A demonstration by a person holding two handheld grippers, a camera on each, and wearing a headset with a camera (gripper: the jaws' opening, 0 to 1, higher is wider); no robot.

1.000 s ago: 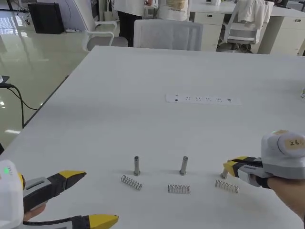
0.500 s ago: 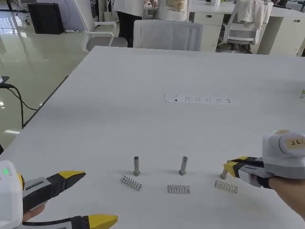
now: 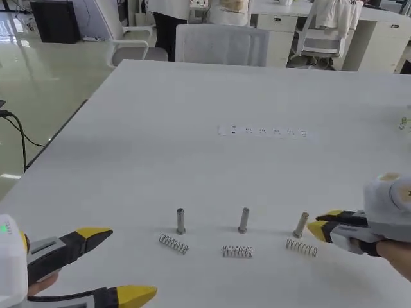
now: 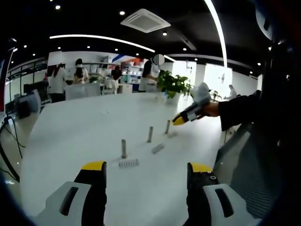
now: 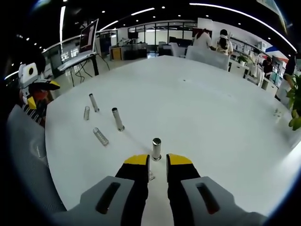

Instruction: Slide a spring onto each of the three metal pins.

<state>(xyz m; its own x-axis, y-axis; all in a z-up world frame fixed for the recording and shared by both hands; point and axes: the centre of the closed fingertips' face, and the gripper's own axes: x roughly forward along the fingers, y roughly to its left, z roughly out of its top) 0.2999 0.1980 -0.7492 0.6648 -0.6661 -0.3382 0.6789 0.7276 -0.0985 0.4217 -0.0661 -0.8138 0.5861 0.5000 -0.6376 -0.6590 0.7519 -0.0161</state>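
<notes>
Three bare pins, three springs lying flat, both tongs empty.
In the head view the left tongs [image 3: 119, 264] at 7 o'clock gape wide and hold nothing. The right tongs [image 3: 319, 222] at 4 o'clock have jaws narrowly parted and empty, with the tips just beside the right pin [image 3: 301, 224]. The left spring [image 3: 173, 244], middle spring [image 3: 237, 252] and right spring [image 3: 301, 248] lie on the white counter [image 3: 192, 160], each at 6 o'clock of its upright pin; the other two are the left pin [image 3: 180, 220] and middle pin [image 3: 243, 219]. Farther off at 12 o'clock is a blurred socket strip [image 3: 263, 131].

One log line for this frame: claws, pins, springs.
left claw: open, away from parts | right claw: narrowly open, tips by right pin | pins: three upright, bare | springs: three flat on table, one beside each pin
</notes>
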